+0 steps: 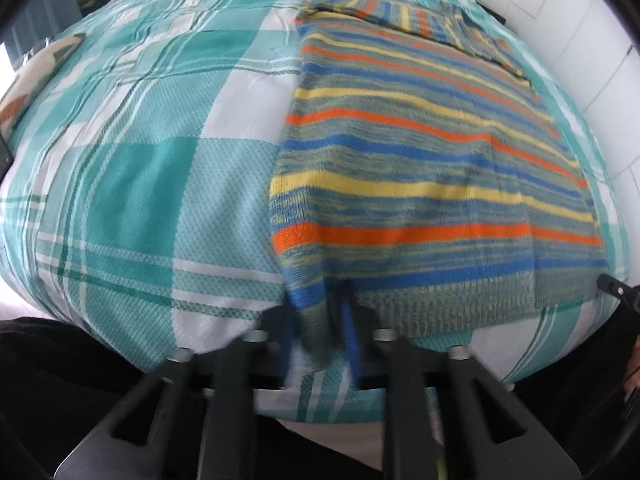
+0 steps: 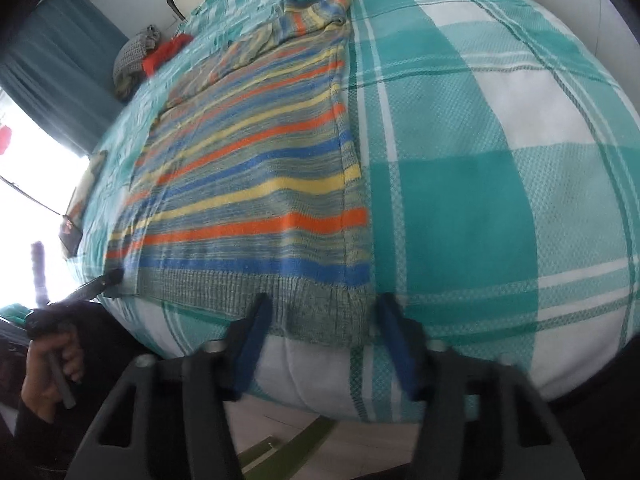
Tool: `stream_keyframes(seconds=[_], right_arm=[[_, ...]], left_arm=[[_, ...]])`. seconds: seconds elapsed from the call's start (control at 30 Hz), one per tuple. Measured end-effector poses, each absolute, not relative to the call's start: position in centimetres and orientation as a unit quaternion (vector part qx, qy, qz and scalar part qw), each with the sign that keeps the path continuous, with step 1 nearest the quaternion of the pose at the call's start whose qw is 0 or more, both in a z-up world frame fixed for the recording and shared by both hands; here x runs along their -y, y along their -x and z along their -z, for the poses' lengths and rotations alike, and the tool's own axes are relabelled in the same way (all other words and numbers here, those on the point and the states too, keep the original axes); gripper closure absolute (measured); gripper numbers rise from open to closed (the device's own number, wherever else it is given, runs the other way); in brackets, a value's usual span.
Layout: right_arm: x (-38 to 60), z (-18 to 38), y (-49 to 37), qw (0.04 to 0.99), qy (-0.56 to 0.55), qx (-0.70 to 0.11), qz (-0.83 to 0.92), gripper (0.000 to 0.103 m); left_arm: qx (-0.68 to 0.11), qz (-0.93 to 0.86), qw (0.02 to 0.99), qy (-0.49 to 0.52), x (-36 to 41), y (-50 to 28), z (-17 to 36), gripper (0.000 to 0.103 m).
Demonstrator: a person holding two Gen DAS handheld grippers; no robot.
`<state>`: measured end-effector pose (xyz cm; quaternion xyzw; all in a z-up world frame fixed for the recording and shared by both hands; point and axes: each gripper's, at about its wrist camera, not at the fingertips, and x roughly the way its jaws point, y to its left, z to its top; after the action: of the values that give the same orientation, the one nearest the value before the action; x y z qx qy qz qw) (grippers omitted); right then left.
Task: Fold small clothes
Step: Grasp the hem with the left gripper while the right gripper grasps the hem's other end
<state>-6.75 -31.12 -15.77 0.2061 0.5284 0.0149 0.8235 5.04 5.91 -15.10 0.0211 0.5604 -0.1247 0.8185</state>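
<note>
A striped knit sweater [image 1: 432,168] in blue, orange, yellow and grey-green lies flat on a teal plaid bedspread [image 1: 140,168]. My left gripper [image 1: 318,320] is shut on the sweater's near left hem corner, which hangs between its blue pads. In the right wrist view the sweater [image 2: 256,184] lies ahead. My right gripper [image 2: 320,312] is open, its fingers either side of the near right hem corner. The left gripper's tip [image 2: 108,278] shows at the sweater's other corner. A sleeve is folded across the far end.
A pile of other clothes [image 2: 148,56], grey and red, lies at the far corner of the bed. A patterned pillow [image 1: 36,76] lies at the left. A white wall [image 1: 580,20] runs along the bed's right side. The bed's near edge is just below both grippers.
</note>
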Motion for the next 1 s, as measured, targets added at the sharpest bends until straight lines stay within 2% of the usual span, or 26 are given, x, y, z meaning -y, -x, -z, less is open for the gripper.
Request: stream_keyframes(seconds=[0.03, 0.13, 0.3, 0.43, 0.7, 1.0], right_arm=[[31.0, 15.9, 6.6, 0.821, -0.201, -0.534, -0.012, 0.098], [30.5, 15.5, 6.3, 0.821, -0.186, -0.54, -0.014, 0.098], [31.2, 12.9, 5.8, 0.83, -0.227, -0.509, -0.031, 0.098], [32.6, 10.2, 3.3, 0.84, -0.26, -0.473, -0.051, 0.098], [36.8, 6.4, -11.4, 0.872, -0.276, -0.401, -0.043, 0.098], [41.9, 10.5, -30.6, 0.86, -0.287, -0.423, -0.007, 0.098]], left_arm=[[-0.561, 0.124, 0.818, -0.022, -5.7, -5.0, 15.1, 0.095], [-0.561, 0.125, 0.818, -0.01, -5.5, -5.1, 14.6, 0.098], [-0.56, 0.178, 0.8, 0.122, -8.0, -6.4, 11.6, 0.098], [-0.526, 0.21, 0.805, 0.174, -8.9, -10.6, 8.5, 0.098], [-0.488, 0.203, 0.832, 0.17, -5.9, -27.7, 6.5, 0.098], [-0.514, 0.165, 0.833, 0.123, -0.3, -44.1, 9.8, 0.098]])
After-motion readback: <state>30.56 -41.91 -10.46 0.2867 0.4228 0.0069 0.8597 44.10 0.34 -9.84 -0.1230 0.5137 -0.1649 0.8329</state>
